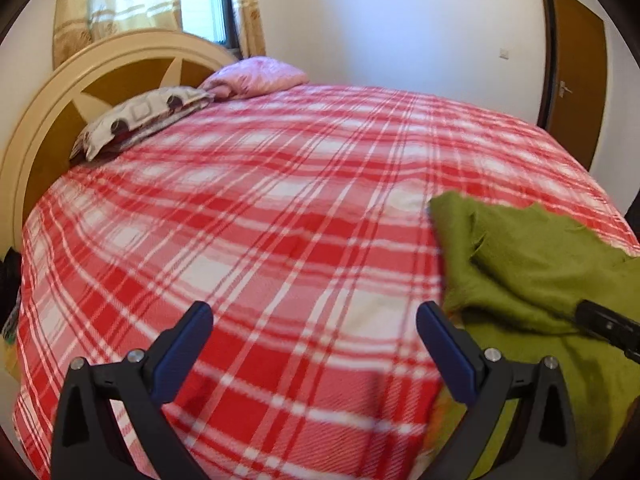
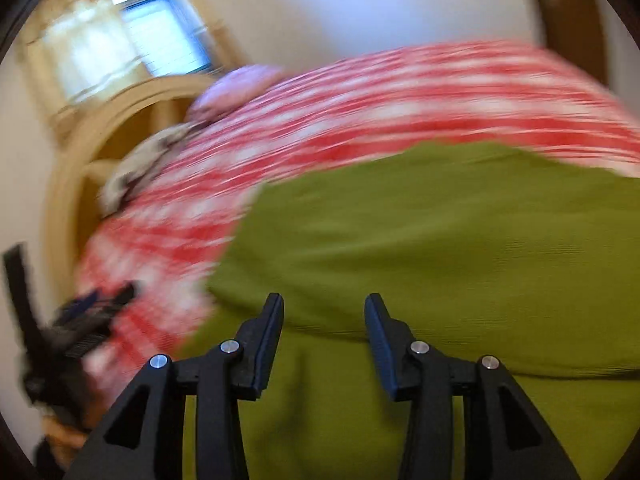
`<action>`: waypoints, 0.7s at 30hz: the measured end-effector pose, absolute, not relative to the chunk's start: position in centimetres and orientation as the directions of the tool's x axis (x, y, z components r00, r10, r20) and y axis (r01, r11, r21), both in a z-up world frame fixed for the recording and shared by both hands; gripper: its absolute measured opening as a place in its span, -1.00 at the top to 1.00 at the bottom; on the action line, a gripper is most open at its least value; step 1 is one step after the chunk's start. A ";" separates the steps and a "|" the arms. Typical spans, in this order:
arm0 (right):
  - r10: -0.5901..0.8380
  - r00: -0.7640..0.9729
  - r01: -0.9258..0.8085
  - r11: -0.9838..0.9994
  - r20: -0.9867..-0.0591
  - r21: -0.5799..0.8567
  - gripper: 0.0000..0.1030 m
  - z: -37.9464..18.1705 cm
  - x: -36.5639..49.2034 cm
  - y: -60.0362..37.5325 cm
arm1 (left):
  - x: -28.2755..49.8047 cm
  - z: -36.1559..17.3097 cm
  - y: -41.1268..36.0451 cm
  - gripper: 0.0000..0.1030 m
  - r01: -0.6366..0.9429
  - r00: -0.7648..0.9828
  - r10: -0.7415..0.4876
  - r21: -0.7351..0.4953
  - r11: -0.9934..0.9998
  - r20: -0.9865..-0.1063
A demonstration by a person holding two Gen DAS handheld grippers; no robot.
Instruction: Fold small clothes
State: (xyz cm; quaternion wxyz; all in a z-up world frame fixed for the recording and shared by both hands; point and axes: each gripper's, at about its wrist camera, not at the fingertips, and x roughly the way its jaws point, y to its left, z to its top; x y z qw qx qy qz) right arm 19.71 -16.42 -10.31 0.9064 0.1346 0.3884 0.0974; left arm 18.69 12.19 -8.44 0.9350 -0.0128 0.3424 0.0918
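Note:
An olive-green garment (image 1: 532, 264) lies on the red-and-white plaid bedcover (image 1: 260, 220), with one flap folded over itself. My left gripper (image 1: 314, 316) is open above bare plaid, just left of the garment's edge, and nothing is between its fingers. In the blurred right wrist view the green garment (image 2: 440, 240) fills the lower right. My right gripper (image 2: 324, 308) hovers over it with its jaws apart and nothing between the pads. The right gripper's tip (image 1: 608, 324) shows at the right edge of the left wrist view, over the green cloth.
Two pillows, a patterned one (image 1: 140, 120) and a pink one (image 1: 256, 76), lie at the curved wooden headboard (image 1: 100, 80). A curtained window (image 1: 200, 0) is behind it. A brown door (image 1: 576, 80) stands at the far right.

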 end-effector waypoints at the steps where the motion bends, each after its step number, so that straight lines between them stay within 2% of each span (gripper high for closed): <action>1: 0.251 0.692 -0.027 0.946 -0.677 0.323 0.15 -10.2 19.5 -18.3 | 19.1 -7.6 11.2 -1.00 -0.158 0.762 0.147 0.040 0.987 -0.631; 4: 0.159 0.704 0.066 0.956 -0.692 0.287 0.15 -10.1 19.1 -22.4 | 20.2 -5.7 8.0 -1.00 -0.102 0.800 0.116 0.058 0.993 -0.588; 7: 0.140 0.676 0.065 0.967 -0.723 0.248 0.15 -10.7 18.5 -23.8 | 22.3 -5.1 4.4 -1.00 -0.073 0.813 0.123 0.109 0.991 -0.569; 11: 0.133 0.634 0.055 0.975 -0.762 0.216 0.15 -12.3 17.3 -24.7 | 27.0 -7.1 1.1 -1.00 -0.094 0.764 0.177 0.165 0.982 -0.621; 16: 0.091 0.670 0.094 0.974 -0.737 0.205 0.15 -11.2 15.6 -26.9 | 28.8 -12.0 2.1 -0.94 -0.159 0.626 0.262 0.209 0.965 -0.734; 21: 0.006 0.722 0.177 0.965 -0.692 0.193 0.15 -8.8 17.7 -29.4 | 25.9 -12.2 3.3 -0.97 -0.193 0.630 0.296 0.224 0.955 -0.718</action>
